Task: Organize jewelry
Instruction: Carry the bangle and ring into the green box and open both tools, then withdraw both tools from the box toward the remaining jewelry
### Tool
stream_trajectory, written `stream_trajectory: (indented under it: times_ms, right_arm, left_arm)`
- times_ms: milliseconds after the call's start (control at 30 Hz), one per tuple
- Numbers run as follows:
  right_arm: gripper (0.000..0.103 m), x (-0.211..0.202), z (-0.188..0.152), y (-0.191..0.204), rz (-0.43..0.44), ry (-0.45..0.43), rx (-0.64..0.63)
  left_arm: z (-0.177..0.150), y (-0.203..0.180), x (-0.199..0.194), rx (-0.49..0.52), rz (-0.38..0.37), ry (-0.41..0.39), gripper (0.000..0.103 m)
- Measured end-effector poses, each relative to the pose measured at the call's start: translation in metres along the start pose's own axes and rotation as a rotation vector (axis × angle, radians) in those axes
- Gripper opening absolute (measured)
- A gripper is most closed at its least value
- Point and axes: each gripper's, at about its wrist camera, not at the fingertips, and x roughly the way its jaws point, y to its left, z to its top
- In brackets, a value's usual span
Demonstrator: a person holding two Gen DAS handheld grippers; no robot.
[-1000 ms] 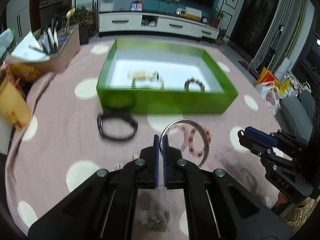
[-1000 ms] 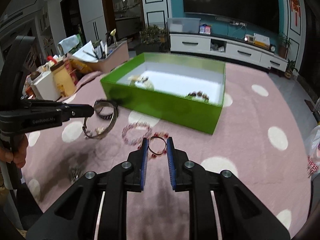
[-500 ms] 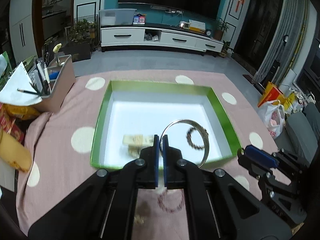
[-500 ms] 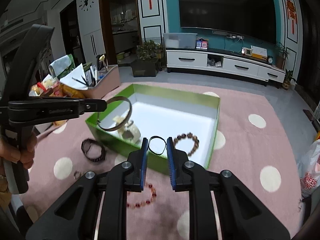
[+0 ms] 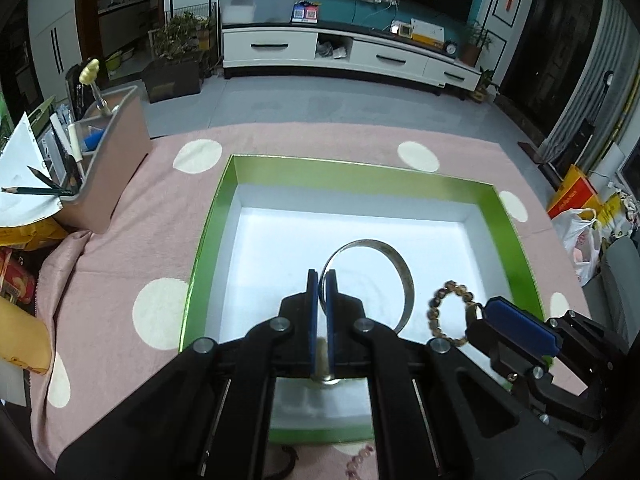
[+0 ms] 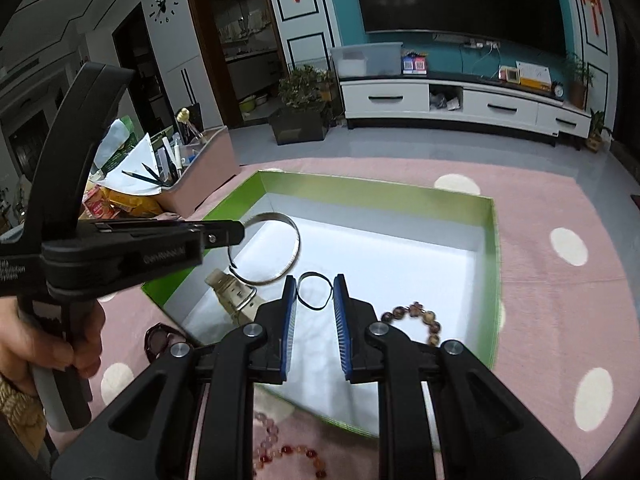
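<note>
Bangle point(image 5: 370, 280): rigid metal hoop, light, slick; your left gripper point(image 5: 321, 280) pinches its rim, hanging over green box point(image 5: 208, 236). Right gripper point(image 6: 315, 294) clamps thin dark ring point(image 6: 316, 291), springy. Release low, mid-floor; avoid bead bracelet point(image 6: 416, 316), watch point(image 6: 234, 294), box walls.

One green box point(image 6: 494, 240) sits on one pink dotted cloth point(image 6: 560, 300). Two hand-held grippers: the left point(image 5: 321, 280) pinches one silver bangle point(image 5: 404, 270), the right point(image 6: 315, 294) holds one thin dark ring point(image 6: 316, 290). Inside the box: one brown bead bracelet point(image 6: 416, 314) and one watch point(image 6: 232, 294). On the cloth near its front edge: one red bead bracelet point(image 6: 292, 452) and one dark band point(image 6: 160, 336).
</note>
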Motion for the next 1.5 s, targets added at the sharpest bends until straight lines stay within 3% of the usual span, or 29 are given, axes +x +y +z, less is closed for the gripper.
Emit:
stream_trajectory:
  times_ms: [100,233,300,367,533,600,800,1133,1233,1400,1500]
  right_arm:
    - [0.020,0.013,0.001,-0.003,0.002,0.023,0.018]
    - [0.035,0.011,-0.001,-0.011,-0.007,0.013,0.049]
    - [0.040,0.002,-0.002,-0.016,-0.002,-0.004,0.074]
    - [0.041,-0.006,-0.004,-0.021,-0.006,-0.016,0.087]
    - [0.041,-0.037,-0.019,-0.035,-0.025,-0.034,0.103]
    - [0.041,-0.046,-0.024,-0.037,-0.031,-0.037,0.105]
    - [0.042,-0.075,-0.048,-0.040,-0.048,-0.035,0.110]
    - [0.043,-0.107,-0.080,-0.023,-0.042,-0.020,0.108]
    - [0.050,-0.114,-0.088,-0.016,-0.033,-0.015,0.108]
    - [0.051,-0.125,-0.101,-0.003,-0.005,0.001,0.099]
    - [0.059,-0.130,-0.109,0.009,0.020,0.008,0.080]
  left_arm:
    - [0.002,0.001,0.011,0.001,0.002,0.013,0.005]
    - [0.002,0.005,0.018,-0.013,0.001,0.022,0.007]
    - [0.001,0.008,0.016,-0.029,-0.005,0.020,0.026]
    - [0.000,0.014,0.009,-0.049,-0.004,0.005,0.035]
    - [-0.006,0.030,-0.016,-0.074,0.009,-0.027,0.040]
    - [-0.010,0.036,-0.028,-0.080,0.019,-0.043,0.048]
    - [-0.037,0.056,-0.067,-0.105,0.040,-0.077,0.055]
    - [-0.101,0.076,-0.103,-0.132,0.075,-0.053,0.064]
    - [-0.121,0.079,-0.108,-0.135,0.080,-0.033,0.065]
    - [-0.154,0.082,-0.117,-0.146,0.062,-0.004,0.065]
    - [-0.167,0.082,-0.120,-0.147,0.053,0.009,0.069]
